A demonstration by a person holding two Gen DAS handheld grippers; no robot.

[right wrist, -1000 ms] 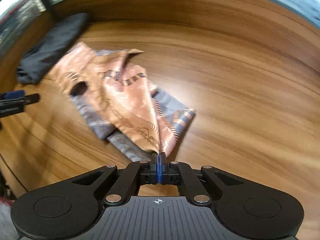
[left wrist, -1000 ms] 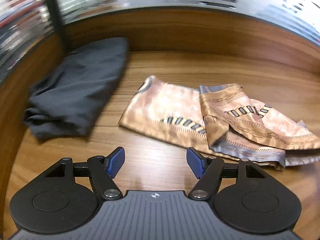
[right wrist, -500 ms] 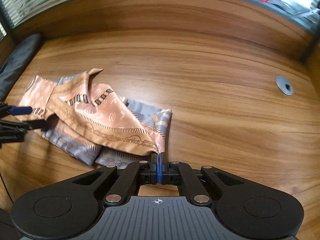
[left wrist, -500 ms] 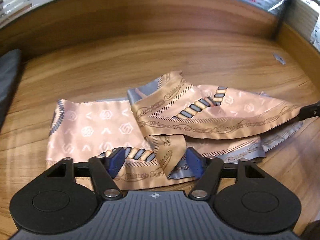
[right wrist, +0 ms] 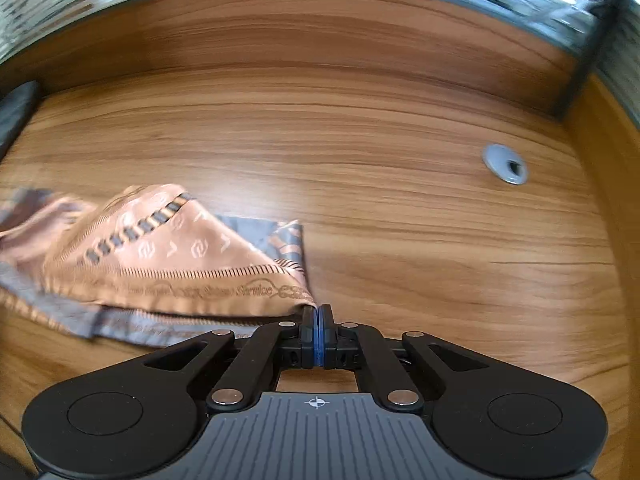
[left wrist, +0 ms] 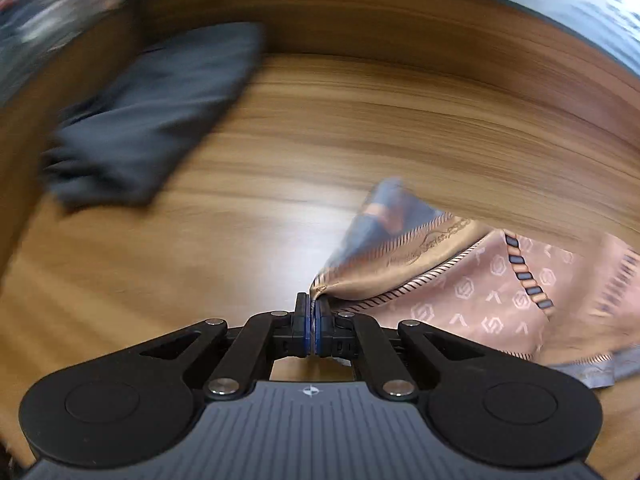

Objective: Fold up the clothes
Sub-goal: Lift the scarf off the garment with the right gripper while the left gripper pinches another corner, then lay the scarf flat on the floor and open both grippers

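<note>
A peach-and-grey patterned silk scarf (left wrist: 480, 292) stretches to the right in the left wrist view, lifted at its near corner. My left gripper (left wrist: 312, 312) is shut on that corner. In the right wrist view the same scarf (right wrist: 160, 256) trails off to the left over the wooden table (right wrist: 360, 160). My right gripper (right wrist: 319, 320) is shut on another corner of it, by the printed border. The scarf's middle sags in loose folds between the two grips, grey underside showing at the edges.
A dark grey folded garment (left wrist: 148, 120) lies at the far left of the table, its end visible as a dark garment edge (right wrist: 16, 108). A round grey cable grommet (right wrist: 506, 164) sits at the right. A raised wooden wall (left wrist: 360, 20) borders the back.
My left gripper was open over the scarf's edge; it has shut on a corner and swung left, pulling the cloth up. The right gripper stays shut on its corner.
</note>
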